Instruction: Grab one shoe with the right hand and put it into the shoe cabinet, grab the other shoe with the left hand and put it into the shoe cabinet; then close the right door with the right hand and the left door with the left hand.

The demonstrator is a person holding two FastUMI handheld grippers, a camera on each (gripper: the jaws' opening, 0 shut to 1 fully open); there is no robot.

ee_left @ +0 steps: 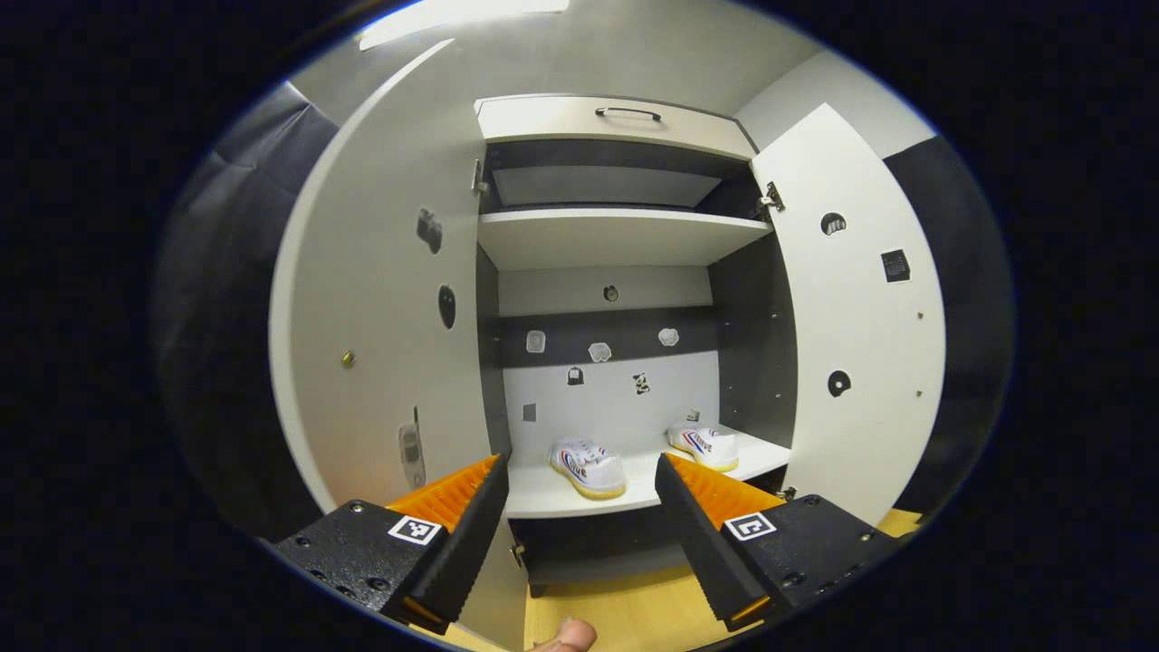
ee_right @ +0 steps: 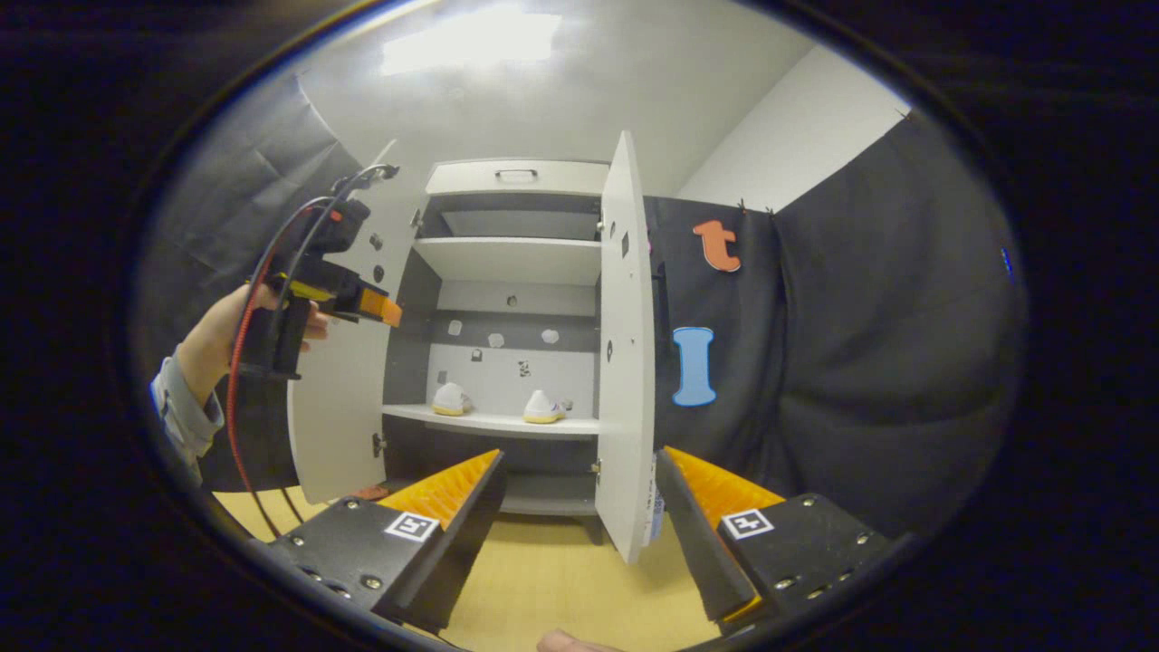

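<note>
Left gripper [ee_left: 579,507]: fingers spread, nothing between them, facing the open shoe cabinet [ee_left: 625,237]. Right gripper [ee_right: 579,503]: fingers likewise spread and empty, with the right door's [ee_right: 625,362] edge standing just ahead between them.

Progress, judged from placement: both shoes sit on the lower shelf [ee_left: 543,493], one shoe [ee_left: 589,466] toward the middle, the other shoe [ee_left: 704,446] nearer the right wall, apart from each other. The placing steps look done. Both doors stand wide open, so the two closing steps remain, right door first.

View differences: the left gripper view looks straight into the cabinet, showing the left door's [ee_left: 380,317] inner face and the shoes' striped sides. The right gripper view sits farther back and off to the right; it catches the left gripper held up in a hand [ee_right: 222,330] beside the left door, plus the wooden floor [ee_right: 561,580].
</note>
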